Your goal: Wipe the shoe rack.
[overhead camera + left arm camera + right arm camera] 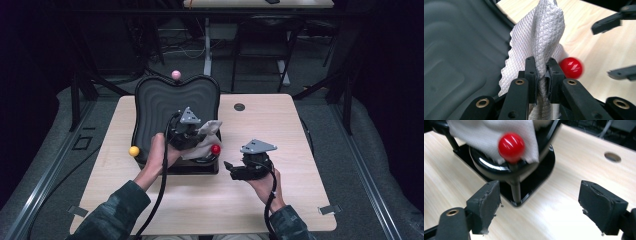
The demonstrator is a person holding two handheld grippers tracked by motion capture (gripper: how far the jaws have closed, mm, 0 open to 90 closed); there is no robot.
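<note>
Your left gripper (541, 66) is clamping a white quilted paper towel (541, 32), its jaws drawn nearly together with only the gathered sheet between the pads, and the towel is standing up out of them in a loose, creased fold. From the high view you are holding that left gripper (192, 134) over the near right part of a dark grey ridged tray (165, 102), which is leaning back on a black stand (197, 167) at the middle of the light wooden table (280, 130), and the towel (206, 136) is hanging from the jaws just above the stand's corner. A red ball knob (215, 149) is sitting on a short post at that corner, just beside the towel's lower edge; whether the two are touching cannot be told. A yellow ball knob (134, 151) is sitting at the stand's near left corner and a pink ball knob (176, 74) at the top of the tray. Your right gripper (231, 169) is hovering to the right of the stand, well clear of the towel, with its jaws spread wide and nothing between them; in its own view the right gripper (539, 206) is facing the red ball knob (511, 144) with bare tabletop between the pads. No brand, label or legible writing is showing on the tray, the towel or either gripper.
</note>
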